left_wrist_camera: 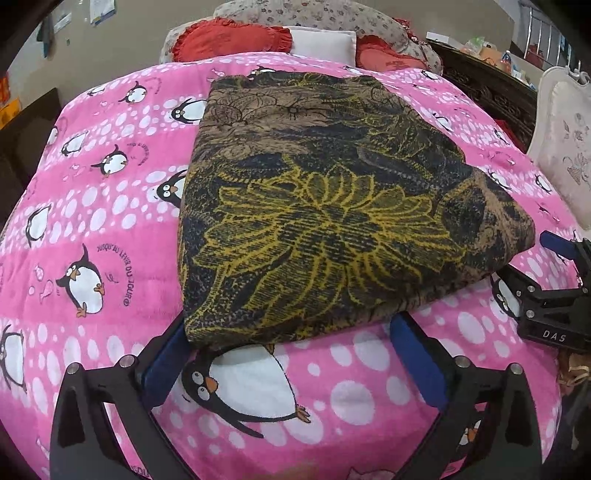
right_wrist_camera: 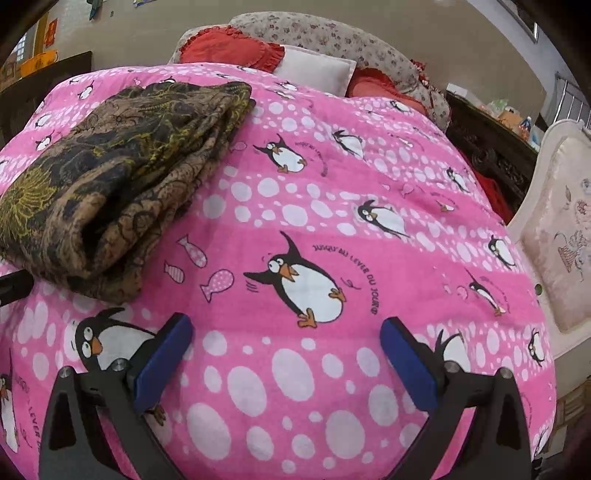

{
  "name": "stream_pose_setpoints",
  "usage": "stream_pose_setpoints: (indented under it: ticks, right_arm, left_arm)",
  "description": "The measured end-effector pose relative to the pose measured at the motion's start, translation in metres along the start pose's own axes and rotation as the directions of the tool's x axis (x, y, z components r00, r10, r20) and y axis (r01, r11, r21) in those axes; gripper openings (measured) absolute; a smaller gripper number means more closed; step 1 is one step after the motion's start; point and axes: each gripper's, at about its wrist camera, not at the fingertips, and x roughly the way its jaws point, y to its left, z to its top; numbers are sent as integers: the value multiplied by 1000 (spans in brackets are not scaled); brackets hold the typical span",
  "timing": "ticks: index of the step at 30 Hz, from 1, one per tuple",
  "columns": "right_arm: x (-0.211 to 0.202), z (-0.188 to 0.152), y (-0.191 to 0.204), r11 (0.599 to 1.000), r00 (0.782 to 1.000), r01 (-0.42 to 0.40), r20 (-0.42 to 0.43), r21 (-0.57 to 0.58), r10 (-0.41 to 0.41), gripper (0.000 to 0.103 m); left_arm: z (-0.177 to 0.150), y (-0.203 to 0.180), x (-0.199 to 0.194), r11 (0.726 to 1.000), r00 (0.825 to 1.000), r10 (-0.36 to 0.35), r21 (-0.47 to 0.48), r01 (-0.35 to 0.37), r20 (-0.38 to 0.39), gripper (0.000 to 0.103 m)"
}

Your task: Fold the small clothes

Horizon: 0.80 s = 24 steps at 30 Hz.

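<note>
A folded brown and black garment [left_wrist_camera: 325,206] with a yellow flower print lies on the pink penguin blanket [left_wrist_camera: 92,221]. My left gripper [left_wrist_camera: 291,339] stands wide open at the garment's near edge, its blue pads to either side of the near left corner, nothing pinched. In the right wrist view the same garment [right_wrist_camera: 110,184] lies at the left, its layered folded edge facing the camera. My right gripper [right_wrist_camera: 286,332] is open over bare blanket [right_wrist_camera: 314,206], to the right of the garment. Seen from the left wrist, the right gripper's body [left_wrist_camera: 554,299] sits at the garment's right corner.
Red heart-shaped cushions [left_wrist_camera: 229,38], a white pillow [left_wrist_camera: 325,40] and a floral cushion [right_wrist_camera: 314,33] lie at the bed's far end. A pale upholstered chair [right_wrist_camera: 561,243] stands close on the right. A dark carved cabinet [left_wrist_camera: 491,96] is behind it.
</note>
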Motion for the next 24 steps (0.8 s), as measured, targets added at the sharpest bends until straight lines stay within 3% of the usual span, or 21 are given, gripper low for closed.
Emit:
stream_pose_setpoints:
  ticks: [6, 15, 17, 20, 22, 24]
  right_arm:
    - [-5, -2, 10, 998, 998, 49, 27, -31, -48, 103]
    - [-1, 0, 4, 1000, 1000, 2, -1, 6, -2, 103]
    - [1, 4, -2, 999, 999, -31, -42, 34, 33, 103]
    - [-7, 12, -14, 984, 981, -120, -139, 132, 139, 102]
    - [-25, 19, -19, 950, 961, -241, -91, 198, 263, 101]
    - [-56, 30, -21, 902, 925, -375, 28, 215, 378, 101]
  left_arm:
    - [0, 0, 0, 1000, 1000, 3, 2, -3, 3, 88]
    - [-1, -1, -1, 1000, 1000, 3, 0, -3, -1, 88]
    - [2, 1, -9, 1000, 1000, 1, -27, -1, -13, 86]
    - [9, 4, -44, 996, 999, -9, -90, 13, 49, 86]
    - [20, 2, -61, 992, 997, 64, -111, -59, 40, 86]
    - [30, -1, -70, 985, 991, 134, -113, -131, 17, 86]
